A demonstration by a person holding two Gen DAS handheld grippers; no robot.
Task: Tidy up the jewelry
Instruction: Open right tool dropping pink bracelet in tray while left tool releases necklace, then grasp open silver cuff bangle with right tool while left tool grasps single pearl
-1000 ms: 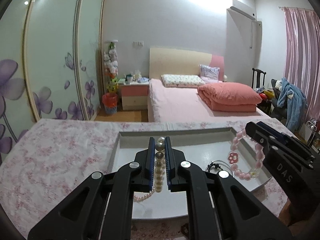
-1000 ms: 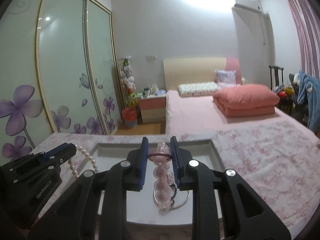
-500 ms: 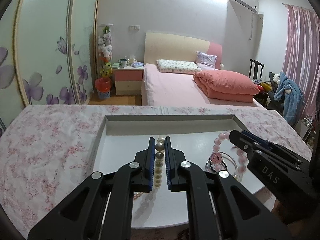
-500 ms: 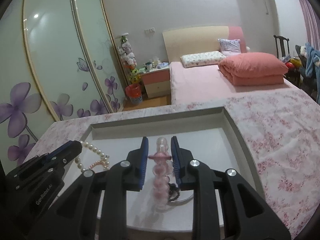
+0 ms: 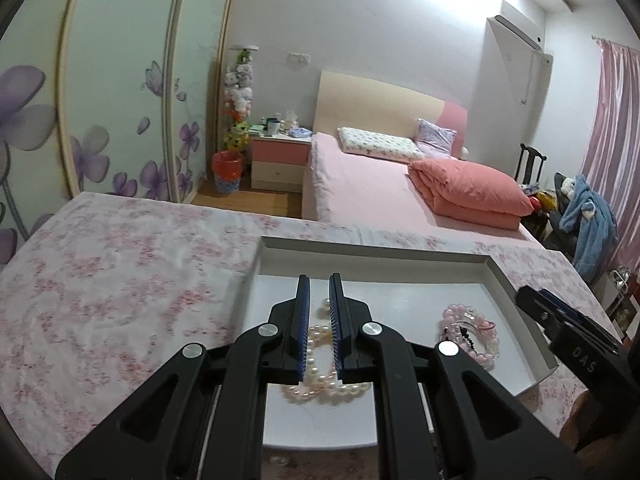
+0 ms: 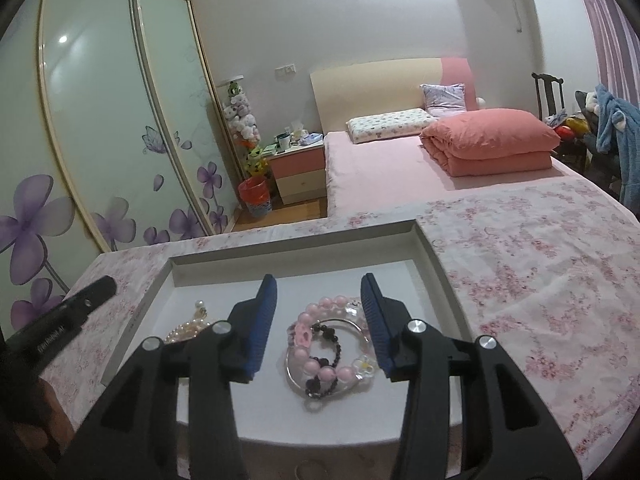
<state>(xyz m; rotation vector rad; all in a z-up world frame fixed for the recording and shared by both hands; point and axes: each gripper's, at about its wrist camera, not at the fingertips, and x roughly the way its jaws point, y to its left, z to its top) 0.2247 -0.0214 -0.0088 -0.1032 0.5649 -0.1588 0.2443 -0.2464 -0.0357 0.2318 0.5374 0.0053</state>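
Observation:
A shallow white tray (image 5: 376,252) (image 6: 296,260) sits on the flowered cloth. A pearl necklace (image 5: 320,390) (image 6: 188,328) lies heaped on the tray's left part. My left gripper (image 5: 319,280) (image 6: 110,282) hovers above it, shut to a narrow slit. No pearl is pinched or hanging from it. A pink bead bracelet (image 6: 310,366) (image 5: 476,354) lies on the tray's right part with a string of black beads (image 6: 338,350) and a clear ring. Over them my right gripper (image 6: 319,280) (image 5: 532,296) has its jaws opening, and its pads stand clear of the beads.
The flowered tablecloth (image 6: 520,260) spreads wide on both sides of the tray. Beyond the table are a pink bed (image 5: 380,184), a bedside cabinet (image 5: 280,160), sliding wardrobe doors (image 6: 100,120) on the left and a chair with clothes (image 5: 588,216) on the right.
The pearls have slipped out from between the left pads onto the tray. The right jaws have spread and the pink bracelet now lies flat. Both grippers came closer over the tray.

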